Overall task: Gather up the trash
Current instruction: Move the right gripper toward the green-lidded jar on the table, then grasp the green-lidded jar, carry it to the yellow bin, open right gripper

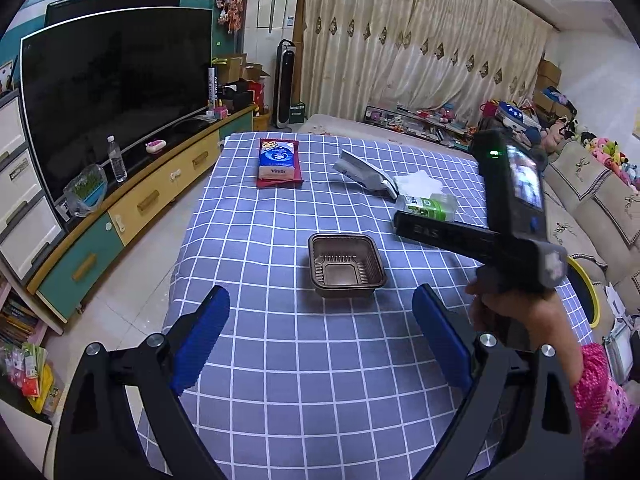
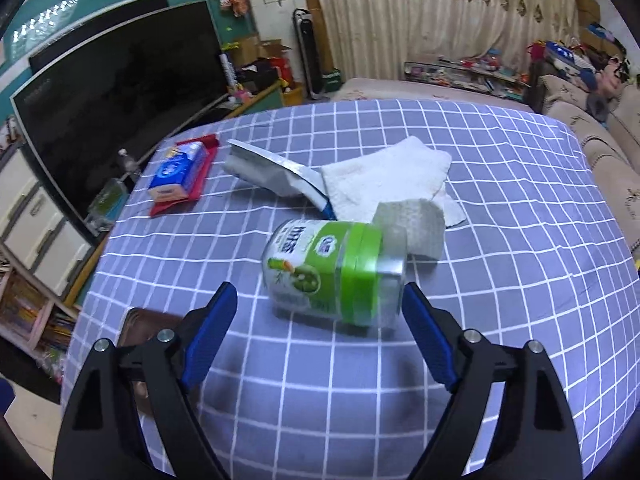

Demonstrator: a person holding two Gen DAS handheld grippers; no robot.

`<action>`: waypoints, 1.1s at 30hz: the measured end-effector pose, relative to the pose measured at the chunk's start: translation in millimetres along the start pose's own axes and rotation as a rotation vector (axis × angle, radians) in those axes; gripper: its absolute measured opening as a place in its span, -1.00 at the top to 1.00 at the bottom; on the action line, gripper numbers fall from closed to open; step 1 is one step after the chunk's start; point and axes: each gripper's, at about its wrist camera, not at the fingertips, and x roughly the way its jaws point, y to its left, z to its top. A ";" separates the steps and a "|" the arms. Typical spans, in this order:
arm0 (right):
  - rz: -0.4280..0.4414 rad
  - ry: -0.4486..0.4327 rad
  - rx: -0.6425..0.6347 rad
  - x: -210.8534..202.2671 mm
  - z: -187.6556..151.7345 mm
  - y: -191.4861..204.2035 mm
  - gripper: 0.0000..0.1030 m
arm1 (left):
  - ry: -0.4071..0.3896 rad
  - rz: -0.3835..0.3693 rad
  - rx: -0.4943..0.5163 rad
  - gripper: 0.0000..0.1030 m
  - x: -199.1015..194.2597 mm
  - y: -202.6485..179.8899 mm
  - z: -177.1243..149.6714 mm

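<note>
A: Which containers are seen on the checked surface (image 1: 280,360)?

B: A brown plastic tray (image 1: 346,264) is seen just ahead of the left gripper (image 1: 322,336); nothing is seen in it. A clear jar (image 2: 334,276) with a green label is laid on its side, and no contents can be told.

A: How are the grippers held?

B: Both are spread wide, with nothing grasped. The jar is found just ahead of the right gripper (image 2: 320,334), untouched. A crumpled white tissue (image 2: 384,176) and a silver wrapper (image 2: 272,172) are laid behind it.
</note>
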 end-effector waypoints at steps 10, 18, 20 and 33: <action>0.005 0.018 -0.029 8.0 -7.3 -3.2 -0.38 | 0.016 -0.010 -0.020 -0.78 6.5 1.5 -3.1; 0.135 0.007 -0.036 -38.0 -22.0 -22.9 -0.38 | 0.032 -0.011 0.011 -0.78 15.9 -12.3 -2.1; 0.138 0.002 -0.034 -50.5 -27.1 -35.4 -0.38 | 0.033 -0.014 0.015 -0.78 18.9 -17.5 -1.0; -0.026 -0.103 0.121 -120.8 -50.7 -182.9 -0.38 | 0.073 -0.025 0.057 -0.78 52.8 -57.9 5.9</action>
